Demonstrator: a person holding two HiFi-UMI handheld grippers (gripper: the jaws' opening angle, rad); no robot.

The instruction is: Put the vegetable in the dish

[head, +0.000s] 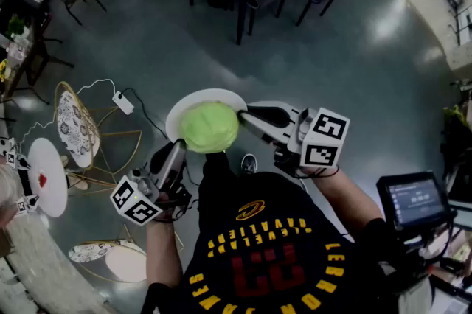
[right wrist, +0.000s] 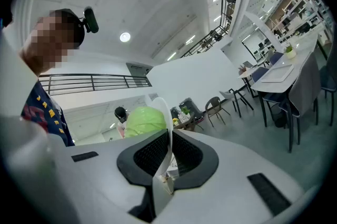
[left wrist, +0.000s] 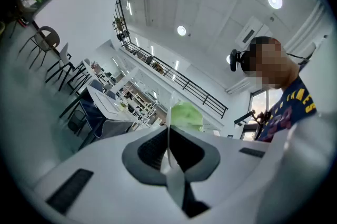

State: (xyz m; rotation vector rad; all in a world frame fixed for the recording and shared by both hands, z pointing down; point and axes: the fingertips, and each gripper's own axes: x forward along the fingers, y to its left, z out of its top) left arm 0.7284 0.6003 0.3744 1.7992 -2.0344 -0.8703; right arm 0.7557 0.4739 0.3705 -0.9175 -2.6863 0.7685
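Support is given to the white dish (head: 190,100) from opposite sides, the left gripper (head: 177,149) and the right gripper (head: 245,114) each being clamped on its rim, presumably so that it is held level. The green vegetable (head: 210,127) is seen lying in the dish.

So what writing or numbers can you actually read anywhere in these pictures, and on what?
"23": red, upside down in the head view, on the person's black shirt.
"CLEVELAND": yellow, upside down, on the same shirt; its other yellow lines are too blurred to read.
Screen: text too small to read.
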